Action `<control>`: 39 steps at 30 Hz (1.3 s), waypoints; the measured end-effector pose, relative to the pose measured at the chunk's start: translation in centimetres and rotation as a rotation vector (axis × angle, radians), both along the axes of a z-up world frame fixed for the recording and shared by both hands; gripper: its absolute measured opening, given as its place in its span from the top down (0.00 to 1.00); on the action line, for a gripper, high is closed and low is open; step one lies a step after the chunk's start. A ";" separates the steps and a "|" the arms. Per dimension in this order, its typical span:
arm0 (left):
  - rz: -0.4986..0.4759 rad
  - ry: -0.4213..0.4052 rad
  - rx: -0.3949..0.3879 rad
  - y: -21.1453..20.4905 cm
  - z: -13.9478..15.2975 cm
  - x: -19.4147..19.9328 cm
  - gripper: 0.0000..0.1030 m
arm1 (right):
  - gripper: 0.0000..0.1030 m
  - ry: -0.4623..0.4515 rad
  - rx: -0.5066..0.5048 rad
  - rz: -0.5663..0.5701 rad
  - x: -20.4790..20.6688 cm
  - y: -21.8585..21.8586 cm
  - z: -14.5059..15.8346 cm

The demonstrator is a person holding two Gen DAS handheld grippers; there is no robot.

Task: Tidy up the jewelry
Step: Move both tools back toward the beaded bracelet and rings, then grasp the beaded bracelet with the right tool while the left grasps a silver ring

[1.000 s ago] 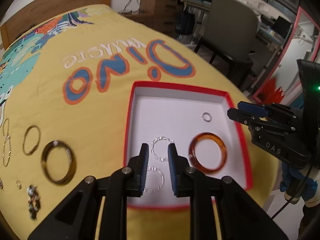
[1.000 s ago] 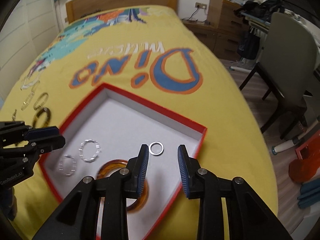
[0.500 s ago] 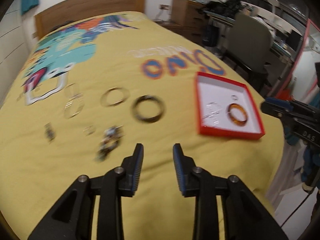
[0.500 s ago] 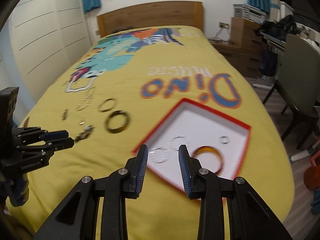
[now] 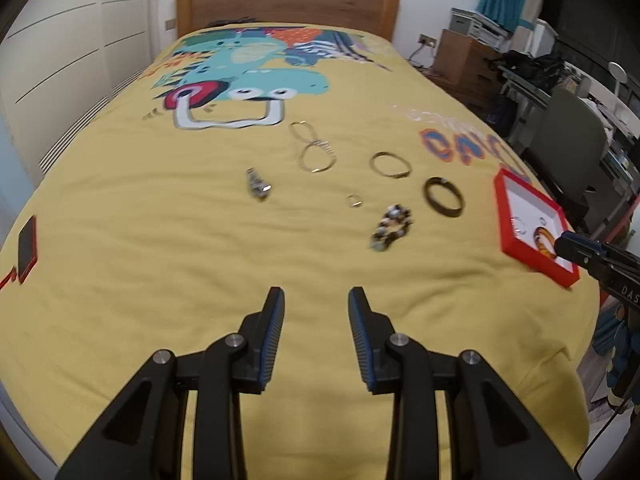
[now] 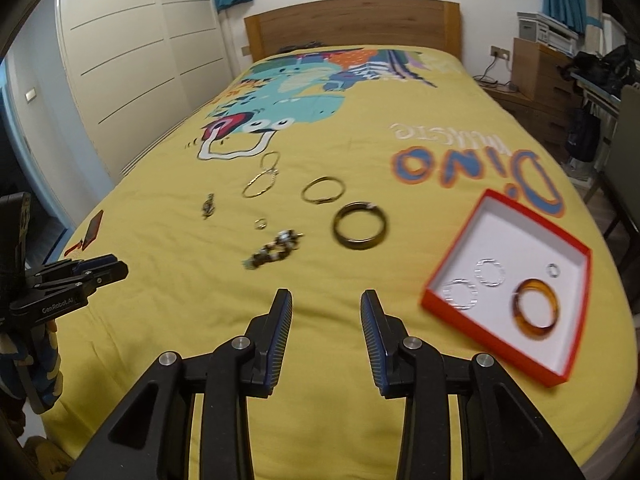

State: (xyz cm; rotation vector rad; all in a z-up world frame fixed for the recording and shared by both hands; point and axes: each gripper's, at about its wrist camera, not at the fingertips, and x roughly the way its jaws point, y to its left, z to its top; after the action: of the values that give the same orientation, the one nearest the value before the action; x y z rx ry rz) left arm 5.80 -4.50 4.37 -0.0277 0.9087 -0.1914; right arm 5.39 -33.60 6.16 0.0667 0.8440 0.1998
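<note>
Glossy amber bangle (image 6: 535, 307) in square red-rimmed box (image 6: 568, 376)

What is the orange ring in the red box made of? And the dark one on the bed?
The orange bangle in the red box looks like glossy plastic or resin: see-through amber with dark mottled patches. The dark bangle on the yellow bedspread seems like similar plastic, though the blur leaves it uncertain.

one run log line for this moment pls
left gripper: open, empty | right gripper: open, empty | red box: amber bangle inside | dark bangle: on bedspread
</note>
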 end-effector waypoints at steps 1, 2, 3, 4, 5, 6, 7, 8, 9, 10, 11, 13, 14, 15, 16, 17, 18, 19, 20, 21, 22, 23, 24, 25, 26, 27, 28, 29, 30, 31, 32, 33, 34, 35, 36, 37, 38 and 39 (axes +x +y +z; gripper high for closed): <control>0.004 0.000 -0.002 0.5 -0.1 0.0 0.69 | 0.65 0.006 0.005 0.003 0.3 0.8 -0.3; 0.014 -0.002 0.003 1.0 -0.3 -0.1 0.69 | 0.65 0.009 0.007 0.005 0.4 1.1 -0.4; 0.023 -0.002 0.010 1.5 -0.5 -0.1 0.69 | 0.65 0.013 0.008 0.007 0.7 1.7 -0.7; 0.028 0.003 0.009 1.9 -0.7 0.0 0.69 | 0.65 0.017 0.010 0.009 1.0 2.3 -0.9; 0.032 0.009 0.003 2.1 -0.9 0.1 0.69 | 0.65 0.023 0.015 0.011 1.4 2.8 -1.3; 0.041 0.016 -0.006 2.5 -1.2 0.4 0.69 | 0.65 0.033 0.020 0.013 1.8 3.4 -1.7; 0.048 0.019 -0.010 2.7 -1.4 0.5 0.69 | 0.64 0.039 0.021 0.014 2.1 3.8 -2.0; 0.055 0.023 -0.014 3.0 -1.6 0.7 0.69 | 0.62 0.047 0.020 0.017 2.6 4.2 -2.4; 0.060 0.027 -0.017 3.1 -1.9 1.0 0.69 | 0.60 0.056 0.018 0.022 3.1 4.9 -2.8; 0.061 0.033 -0.023 3.3 -2.2 1.3 0.69 | 0.59 0.062 0.018 0.028 3.5 5.3 -3.2; 0.060 0.038 -0.027 3.3 -2.6 1.6 0.69 | 0.58 0.068 0.018 0.033 3.9 5.7 -3.5; 0.060 0.051 -0.032 3.4 -3.3 2.5 0.69 | 0.55 0.082 0.018 0.041 4.8 6.6 -4.4; 0.059 0.056 -0.033 3.5 -3.7 3.0 0.69 | 0.55 0.089 0.020 0.043 5.3 7.1 -4.8; 0.062 0.066 -0.033 3.4 -4.1 3.6 0.69 | 0.54 0.097 0.024 0.044 5.9 7.4 -5.3; 0.061 0.072 -0.035 3.4 -4.5 4.1 0.69 | 0.52 0.109 0.031 0.042 6.6 7.8 -5.9; 0.059 0.078 -0.038 3.3 -4.8 4.8 0.69 | 0.51 0.116 0.033 0.040 7.1 8.0 -6.3; 0.057 0.082 -0.040 3.1 -5.1 5.4 0.69 | 0.47 0.125 0.033 0.033 7.7 8.2 -6.9; 0.052 0.087 -0.043 2.9 -5.4 6.2 0.69 | 0.45 0.131 0.035 0.025 8.2 8.4 -7.3; 0.049 0.090 -0.044 2.8 -5.6 6.8 0.69 | 0.44 0.141 0.042 0.018 8.8 8.4 -7.9; 0.047 0.095 -0.046 2.5 -5.9 7.5 0.69 | 0.44 0.153 0.053 0.011 9.5 8.5 -8.4; 0.046 0.100 -0.050 2.4 -6.2 8.2 0.69 | 0.43 0.161 0.059 0.003 10.0 8.6 -8.9; 0.047 0.103 -0.053 2.3 -6.4 8.7 0.69 | 0.43 0.168 0.066 -0.006 10.5 8.5 -9.3; 0.048 0.106 -0.056 2.2 -6.7 9.5 0.69 | 0.42 0.176 0.077 -0.014 11.1 8.5 -9.7; 0.050 0.108 -0.058 2.1 -6.8 10.0 0.69 | 0.41 0.183 0.085 -0.020 11.6 8.6 -10.0; 0.050 0.110 -0.061 2.0 -6.9 10.6 0.69 | 0.41 0.189 0.090 -0.027 12.2 8.7 -10.4; 0.049 0.110 -0.064 1.9 -7.1 11.2 0.69 | 0.41 0.193 0.096 -0.035 12.8 8.7 -10.7; 0.048 0.109 -0.066 1.7 -7.2 11.8 0.69 | 0.41 0.196 0.108 -0.039 13.2 8.7 -11.0; 0.045 0.108 -0.067 1.5 -7.3 12.2 0.69 | 0.40 0.200 0.122 -0.045 13.8 8.7 -11.3; 0.042 0.109 -0.069 1.3 -7.4 12.8 0.69 | 0.39 0.202 0.127 -0.050 14.3 8.7 -11.5; 0.039 0.110 -0.071 1.1 -7.5 13.2 0.69 | 0.38 0.203 0.126 -0.053 14.7 8.9 -11.7; 0.035 0.112 -0.072 0.9 -7.6 13.7 0.69 | 0.38 0.205 0.120 -0.055 15.1 9.1 -12.0; 0.028 0.115 -0.071 0.5 -7.7 14.2 0.69 | 0.38 0.207 0.115 -0.054 15.5 9.3 -12.2; 0.020 0.117 -0.072 0.1 -7.9 14.6 0.69 | 0.38 0.208 0.102 -0.053 15.7 9.5 -12.4; 0.013 0.120 -0.073 -0.2 -8.0 14.9 0.69 | 0.40 0.208 0.084 -0.047 15.8 9.6 -12.7; 0.003 0.125 -0.077 -0.8 -8.1 15.4 0.69 | 0.51 0.210 0.057 -0.042 15.8 9.8 -12.8; -0.006 0.128 -0.081 -1.3 -8.3 15.7 0.69 | 0.70 0.209 0.011 -0.044 15.7 9.9 -13.0; -0.015 0.131 -0.086 -1.7 -8.4 16.0 0.69 | 0.78 0.209 -0.016 -0.048 15.5 9.8 -13.2; -0.029 0.136 -0.096 -2.4 -8.5 16.4 0.69 | 0.81 0.214 -0.009 -0.047 15.4 9.3 -13.3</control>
State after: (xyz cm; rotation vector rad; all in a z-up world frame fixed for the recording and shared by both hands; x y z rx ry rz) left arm 22.17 -6.94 -4.11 -0.1175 1.0351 -0.2622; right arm 20.81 -24.27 -7.13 0.1007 1.0557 0.1465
